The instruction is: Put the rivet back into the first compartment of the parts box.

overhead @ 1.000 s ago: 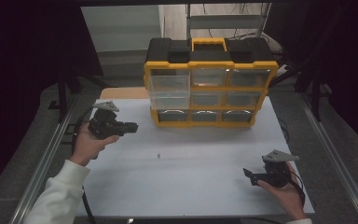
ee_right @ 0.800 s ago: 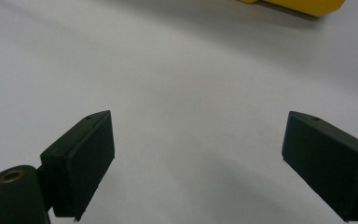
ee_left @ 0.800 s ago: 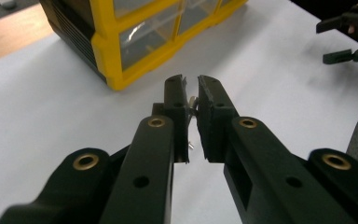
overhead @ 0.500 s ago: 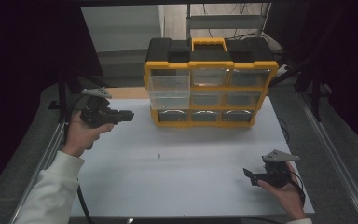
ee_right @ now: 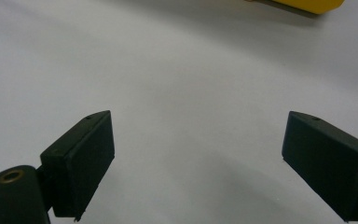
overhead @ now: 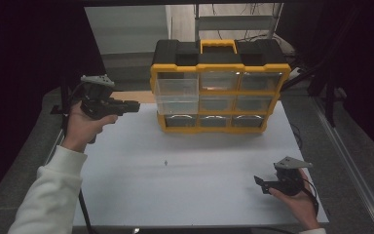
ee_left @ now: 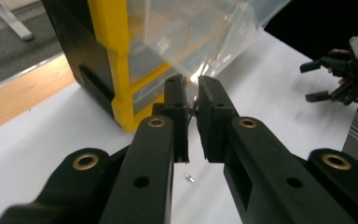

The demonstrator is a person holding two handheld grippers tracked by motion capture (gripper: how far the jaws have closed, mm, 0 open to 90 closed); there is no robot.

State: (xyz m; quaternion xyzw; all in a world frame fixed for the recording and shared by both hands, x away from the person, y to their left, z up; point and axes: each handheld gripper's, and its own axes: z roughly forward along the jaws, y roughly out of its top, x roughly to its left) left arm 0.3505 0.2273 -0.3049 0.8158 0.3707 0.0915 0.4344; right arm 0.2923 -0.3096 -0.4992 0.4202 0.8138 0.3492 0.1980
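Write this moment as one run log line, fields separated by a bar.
left gripper: shut on small metal part, beside organizer | right gripper: open above table | loose small screw: on table

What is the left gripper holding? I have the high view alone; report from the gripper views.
Observer: In the left gripper view, the left gripper is almost shut, and a small metal part seems pinched between its jaws.
Operator: Identify the speck on the table.
Observer: It is a tiny screw-like piece, lying loose on the white table.
Operator: Confirm the right gripper.
Observer: The right gripper is wide open over bare table, with nothing between its jaws.
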